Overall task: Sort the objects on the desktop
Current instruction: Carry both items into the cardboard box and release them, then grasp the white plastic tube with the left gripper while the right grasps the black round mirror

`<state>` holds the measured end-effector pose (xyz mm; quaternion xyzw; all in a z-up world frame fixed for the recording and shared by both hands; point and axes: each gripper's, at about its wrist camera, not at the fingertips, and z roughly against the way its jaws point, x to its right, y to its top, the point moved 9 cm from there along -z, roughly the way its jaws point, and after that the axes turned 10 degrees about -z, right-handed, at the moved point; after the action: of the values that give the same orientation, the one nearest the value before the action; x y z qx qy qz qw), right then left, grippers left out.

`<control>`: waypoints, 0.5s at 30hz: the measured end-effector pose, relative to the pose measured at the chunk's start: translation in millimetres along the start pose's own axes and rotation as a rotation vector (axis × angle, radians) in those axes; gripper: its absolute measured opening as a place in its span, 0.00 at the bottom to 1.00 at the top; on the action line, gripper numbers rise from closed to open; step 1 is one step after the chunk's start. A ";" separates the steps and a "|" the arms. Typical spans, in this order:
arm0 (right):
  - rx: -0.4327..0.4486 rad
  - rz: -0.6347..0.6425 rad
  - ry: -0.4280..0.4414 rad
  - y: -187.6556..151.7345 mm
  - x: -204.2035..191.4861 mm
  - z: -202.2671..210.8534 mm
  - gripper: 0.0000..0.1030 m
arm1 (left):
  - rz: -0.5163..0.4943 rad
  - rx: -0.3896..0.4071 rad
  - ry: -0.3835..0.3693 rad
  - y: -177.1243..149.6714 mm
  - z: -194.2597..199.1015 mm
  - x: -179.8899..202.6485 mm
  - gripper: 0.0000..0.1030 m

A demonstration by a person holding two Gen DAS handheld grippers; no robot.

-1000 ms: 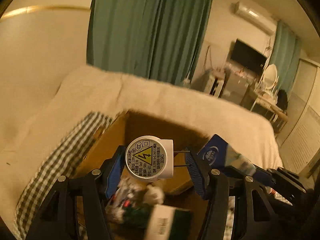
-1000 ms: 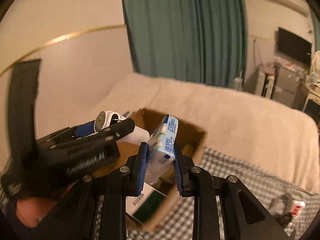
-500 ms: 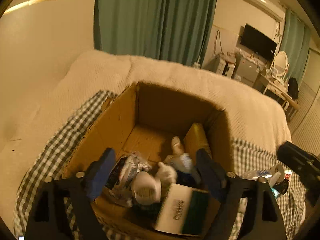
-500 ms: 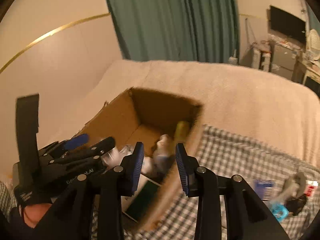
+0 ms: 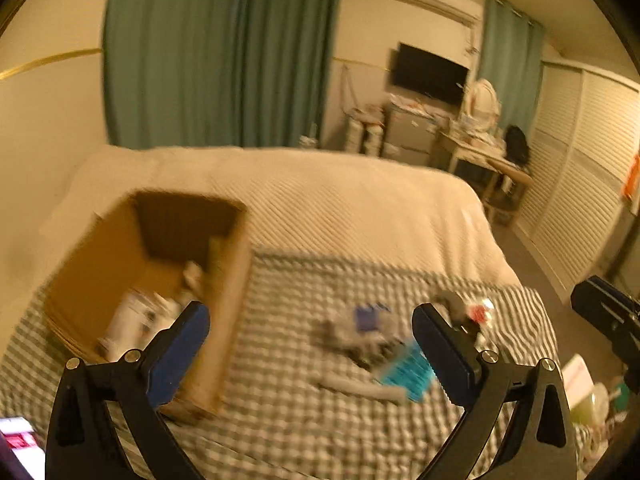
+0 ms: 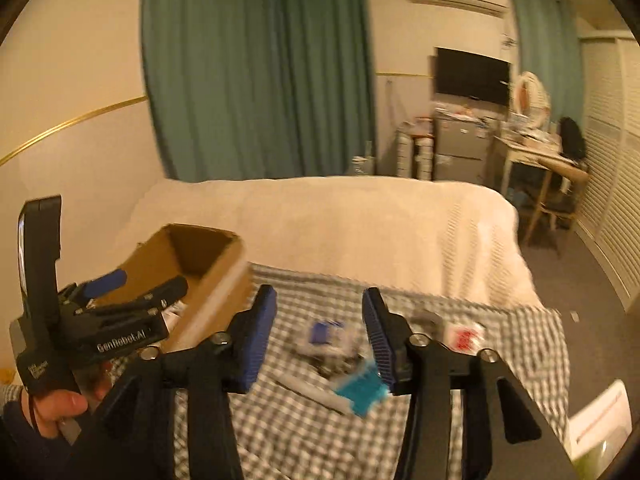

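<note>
The left gripper (image 5: pixel 310 344) has its blue-padded fingers (image 5: pixel 180 354) spread wide with nothing between them, the jaws having just been opening; the right gripper (image 6: pixel 320 328) also stands apart and empty, its jaws having likewise just been opening, though to a narrower gap. Framed beyond both pairs of fingers is what remains to sort: a loose clutter lying on the checked cloth (image 5: pixel 280 412), made up of a teal packet (image 5: pixel 406 370), a pale tube-like thing (image 5: pixel 360 390) just beside it, a small blue-and-white pack (image 5: pixel 366 316), a dark tangle (image 5: pixel 360 350) in the middle and a red-and-white sachet (image 5: pixel 478 312) at the far edge. The cardboard box (image 5: pixel 228 304) stands to the left on the same cloth, already holding several white items. In the right wrist view the left gripper (image 6: pixel 128 292) hangs over the box rim, gripped by the person's hand (image 6: pixel 60 408). The main risk I see is a bad pick: the pieces lie touching or overlapping, and both views are smeared, so a gripper coming down fast could close on two things at once or on the cloth itself and drag the heap. The flat packet and the sachet offer little edge to pinch and may slip out on the way to the box. With both grippers heading for one small cluster, the fingers could also knock together, and a low return swing might catch the box's near wall and shove it.
</note>
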<state>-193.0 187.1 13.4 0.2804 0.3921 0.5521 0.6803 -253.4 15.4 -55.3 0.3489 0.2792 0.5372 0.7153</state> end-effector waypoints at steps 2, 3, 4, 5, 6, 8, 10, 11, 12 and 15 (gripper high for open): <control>-0.011 -0.027 -0.023 -12.3 23.8 -1.3 0.50 | -0.009 -0.044 -0.026 -21.2 -16.3 23.9 1.00; -0.021 -0.045 -0.035 -22.6 37.8 -3.4 0.50 | -0.009 -0.064 -0.033 -31.9 -24.6 31.2 1.00; -0.028 -0.059 -0.045 -30.2 48.0 -6.3 0.50 | -0.006 -0.091 -0.043 -46.0 -35.9 40.6 1.00; -0.035 -0.076 -0.052 -39.5 59.4 -10.8 0.50 | -0.004 -0.108 -0.050 -55.5 -43.1 47.3 1.00; -0.043 -0.088 -0.057 -46.7 70.0 -13.3 0.50 | 0.002 -0.123 -0.055 -64.9 -50.8 52.8 1.00; -0.049 -0.097 -0.064 -53.7 80.0 -18.4 0.50 | 0.007 -0.158 -0.059 -86.5 -66.0 63.5 1.00; -0.067 -0.121 -0.083 -79.5 105.4 -35.4 0.51 | 0.013 -0.179 -0.051 -103.1 -80.7 68.4 1.00; -0.076 -0.127 -0.092 -88.1 113.1 -44.4 0.51 | 0.019 -0.192 -0.048 -111.3 -87.3 68.1 1.00; -0.081 -0.125 -0.101 -92.2 116.1 -50.7 0.51 | 0.029 -0.206 -0.045 -119.0 -93.9 69.0 1.00; -0.088 -0.120 -0.117 -110.2 125.9 -71.5 0.51 | 0.074 -0.237 -0.037 -134.6 -111.4 66.5 1.00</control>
<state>-184.3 280.0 -142.8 0.2581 0.3430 0.5097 0.7456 -244.7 77.5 -231.4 0.2819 0.1876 0.5858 0.7364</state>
